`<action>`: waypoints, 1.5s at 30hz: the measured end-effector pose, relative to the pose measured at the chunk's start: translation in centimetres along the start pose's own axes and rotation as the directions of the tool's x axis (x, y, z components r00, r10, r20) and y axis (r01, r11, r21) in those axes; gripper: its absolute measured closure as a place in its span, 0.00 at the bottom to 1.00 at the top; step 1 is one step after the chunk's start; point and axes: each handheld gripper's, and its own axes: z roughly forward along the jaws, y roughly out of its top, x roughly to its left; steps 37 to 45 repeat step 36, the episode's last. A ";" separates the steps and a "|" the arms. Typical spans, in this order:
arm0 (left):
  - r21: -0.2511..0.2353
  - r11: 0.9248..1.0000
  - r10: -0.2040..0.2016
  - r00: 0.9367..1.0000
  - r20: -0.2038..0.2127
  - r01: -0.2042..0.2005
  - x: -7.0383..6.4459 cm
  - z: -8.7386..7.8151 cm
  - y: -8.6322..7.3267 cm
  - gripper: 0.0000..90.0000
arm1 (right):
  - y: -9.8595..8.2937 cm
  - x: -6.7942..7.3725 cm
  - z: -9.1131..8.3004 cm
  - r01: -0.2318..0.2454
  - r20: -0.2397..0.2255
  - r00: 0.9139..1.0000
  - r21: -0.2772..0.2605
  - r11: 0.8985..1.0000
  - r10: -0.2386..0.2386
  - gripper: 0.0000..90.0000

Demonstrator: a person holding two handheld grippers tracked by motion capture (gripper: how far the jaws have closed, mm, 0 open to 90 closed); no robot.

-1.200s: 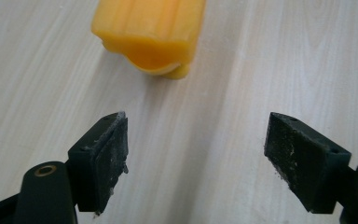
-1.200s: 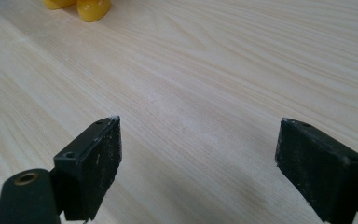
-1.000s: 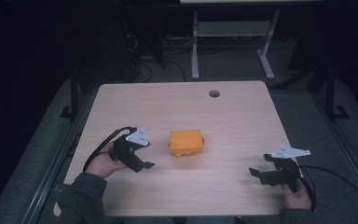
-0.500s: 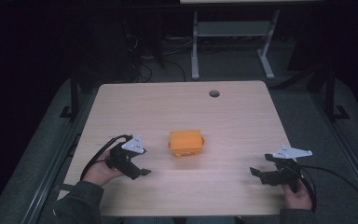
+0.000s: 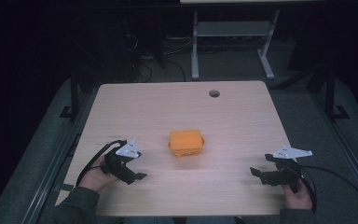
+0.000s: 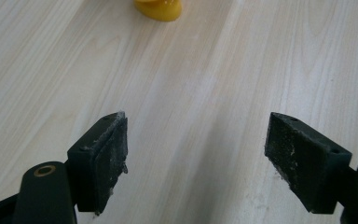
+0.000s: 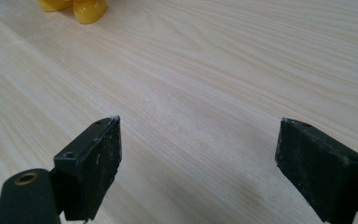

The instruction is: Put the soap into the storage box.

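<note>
Resting mid-table, the orange block-shaped object [image 5: 186, 142] sits between our two grippers, apart from both. We judge it light, rigid and smooth, probably plastic, best taken across its flat sides. Our left gripper [image 5: 133, 175] and right gripper [image 5: 259, 176] hold their jaws wide apart, empty. The pale wood table [image 5: 144, 112] stands in a dark room.

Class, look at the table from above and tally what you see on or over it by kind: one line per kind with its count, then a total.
Orange block-shaped object: 1
Handheld claws, left claw and right claw, both open: 2
Round hole in the table: 1
Total: 4
</note>
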 end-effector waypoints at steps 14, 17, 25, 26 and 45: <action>-0.016 1.000 -0.021 1.000 -0.008 0.021 -0.8 -0.3 -1.5 0.23 | 0.0 0.1 0.2 -0.002 -0.003 1.000 0.010 1.000 0.002 0.16; -0.021 0.999 -0.027 1.000 -0.015 0.027 -0.9 -0.4 -1.9 0.23 | 0.0 0.1 0.2 0.001 -0.004 1.000 0.010 1.000 -0.001 0.15; -0.031 0.998 -0.052 0.998 -0.033 0.051 -1.6 -0.6 -3.1 0.21 | 0.0 0.2 0.2 0.003 -0.009 1.000 0.013 1.000 -0.003 0.16; -0.035 0.997 -0.063 0.997 -0.035 0.062 -1.7 -0.7 -3.3 0.21 | 0.0 0.2 0.2 0.005 -0.011 1.000 0.015 1.000 -0.004 0.15; -0.062 0.993 -0.098 0.995 -0.016 0.096 -1.9 -0.8 -3.8 0.17 | 0.0 0.2 0.4 0.005 -0.020 1.000 0.025 1.000 -0.004 0.16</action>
